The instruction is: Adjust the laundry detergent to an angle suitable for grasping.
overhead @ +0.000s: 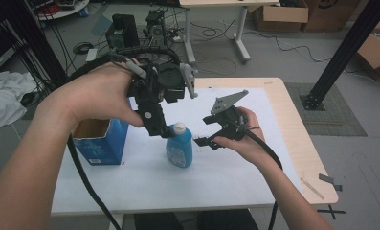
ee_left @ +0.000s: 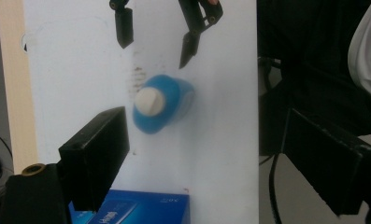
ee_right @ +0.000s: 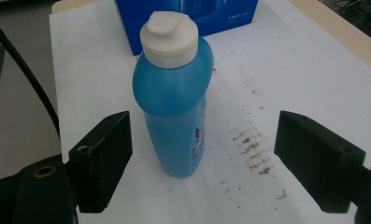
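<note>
Standing on a stained white table (ee_right: 290, 60): blue bottle (ee_right: 176, 116); blue box (overhead: 101, 139) beside.

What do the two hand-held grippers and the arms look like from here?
Both are black: the left hand-held gripper and right hand-held gripper have blocky jaws, a thick black cable trailing off, and a grey three-cornered plate on top. The forearms are bare, without sleeves.

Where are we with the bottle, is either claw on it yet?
Not yet. The bottle stands upright on the white mat, cap on, beside the open blue box. In hand: the right claw is open, level with the bottle's lower body, jaws either side but apart from it; the left claw is open above the cap. Left: close on it and lift.
</note>
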The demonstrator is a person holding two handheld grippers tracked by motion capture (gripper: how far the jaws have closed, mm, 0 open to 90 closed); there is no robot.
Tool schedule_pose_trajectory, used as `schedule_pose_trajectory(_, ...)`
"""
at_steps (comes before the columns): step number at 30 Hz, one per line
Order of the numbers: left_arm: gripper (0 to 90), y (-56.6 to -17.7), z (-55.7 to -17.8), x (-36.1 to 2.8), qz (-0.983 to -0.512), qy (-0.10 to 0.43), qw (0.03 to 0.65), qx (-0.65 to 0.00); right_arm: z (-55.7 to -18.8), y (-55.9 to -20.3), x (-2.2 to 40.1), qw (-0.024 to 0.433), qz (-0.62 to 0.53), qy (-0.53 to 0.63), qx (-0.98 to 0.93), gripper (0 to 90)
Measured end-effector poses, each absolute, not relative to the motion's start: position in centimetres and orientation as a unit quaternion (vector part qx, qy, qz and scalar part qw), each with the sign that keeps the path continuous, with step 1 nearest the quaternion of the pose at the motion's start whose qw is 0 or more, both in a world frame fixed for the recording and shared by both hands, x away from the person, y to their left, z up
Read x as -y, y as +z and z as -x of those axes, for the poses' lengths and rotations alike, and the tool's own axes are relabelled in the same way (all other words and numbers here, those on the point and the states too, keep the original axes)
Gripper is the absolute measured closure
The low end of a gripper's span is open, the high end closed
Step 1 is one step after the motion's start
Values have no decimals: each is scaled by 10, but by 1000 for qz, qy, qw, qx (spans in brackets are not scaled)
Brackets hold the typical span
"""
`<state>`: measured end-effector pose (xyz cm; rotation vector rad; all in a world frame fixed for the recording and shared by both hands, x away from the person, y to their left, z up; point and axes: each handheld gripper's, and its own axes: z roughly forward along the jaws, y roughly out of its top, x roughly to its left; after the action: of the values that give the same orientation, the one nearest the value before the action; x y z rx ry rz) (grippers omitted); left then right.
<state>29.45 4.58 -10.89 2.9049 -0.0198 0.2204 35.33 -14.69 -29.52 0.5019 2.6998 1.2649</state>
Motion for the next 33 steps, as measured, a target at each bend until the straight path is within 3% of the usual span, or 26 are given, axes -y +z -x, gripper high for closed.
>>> schedule_pose_trajectory(15,157,-110,-295,-46,-991,72,114,2,-354,-318,128,40,-165,428,-888,194)
schedule_pose_trajectory(33,157,-112,-299,-44,-992,67,111,0,-351,-335,108,47,-172,440,-880,216)
